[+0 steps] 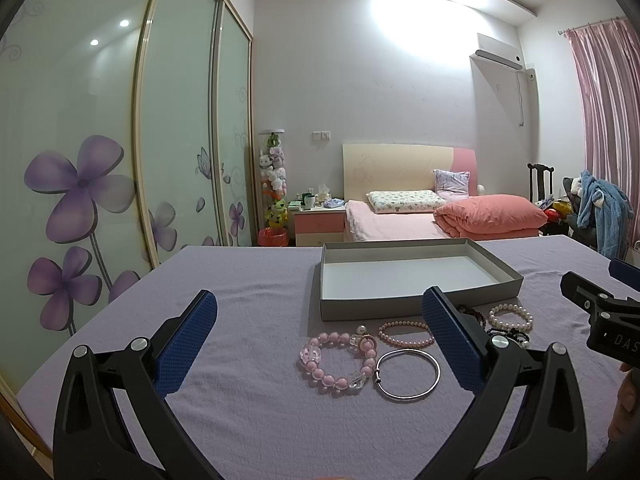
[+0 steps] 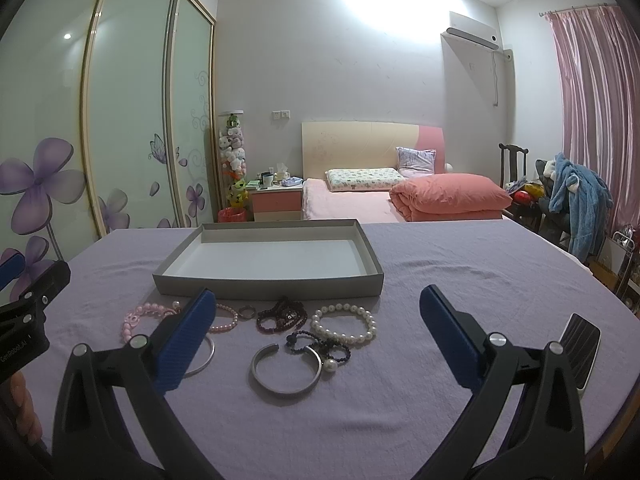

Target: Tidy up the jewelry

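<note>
Left claw (image 1: 320, 312): jaws wide, holding nothing, above purple cloth (image 1: 248, 420)
Right claw (image 2: 318, 308): jaws wide, holding nothing
Bracelets: pink beads (image 1: 338, 362), silver ring (image 1: 408, 374), silver cuff (image 2: 286, 370), white pearls (image 2: 344, 324), all on cloth
Tray (image 2: 268, 282): just behind bracelets, nothing inside

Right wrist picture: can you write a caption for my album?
Open right claw hovers over bracelets, a silver cuff nearest, with an empty gray box waiting behind.
</note>
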{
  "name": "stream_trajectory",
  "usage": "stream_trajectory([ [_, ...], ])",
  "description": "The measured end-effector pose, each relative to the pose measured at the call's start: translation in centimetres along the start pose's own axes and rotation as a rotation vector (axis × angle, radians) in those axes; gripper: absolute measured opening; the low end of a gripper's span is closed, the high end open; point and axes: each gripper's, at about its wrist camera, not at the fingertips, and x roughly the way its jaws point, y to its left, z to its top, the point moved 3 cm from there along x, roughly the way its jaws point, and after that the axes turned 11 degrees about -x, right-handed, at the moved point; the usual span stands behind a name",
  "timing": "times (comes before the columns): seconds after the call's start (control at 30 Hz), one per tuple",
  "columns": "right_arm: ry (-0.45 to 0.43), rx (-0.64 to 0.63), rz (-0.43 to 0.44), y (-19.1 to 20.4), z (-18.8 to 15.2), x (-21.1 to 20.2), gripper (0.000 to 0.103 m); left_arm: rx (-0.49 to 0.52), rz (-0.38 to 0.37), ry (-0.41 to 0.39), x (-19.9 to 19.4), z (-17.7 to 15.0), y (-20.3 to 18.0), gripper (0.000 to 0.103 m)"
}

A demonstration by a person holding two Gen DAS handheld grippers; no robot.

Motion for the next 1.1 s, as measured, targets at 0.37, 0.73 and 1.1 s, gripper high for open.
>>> stream_trajectory([
  [0.37,0.001,0.000,0.001,-0.07,-0.05,0.08,0.099,-0.001,0.000,0.002,-0.06,0.00,0.00,0.101],
  [0.73,0.003,0.002,0.003,-0.10,-0.09,0.22,0.099,0.000,0.000,0.003,-0.03,-0.02,-0.03,0.101],
  [1.1,0.006,0.004,0.003,-0.07,-0.13,0.28,0.099,-0.001,0.000,0.005,0.03,-0.01,0.01,0.101],
])
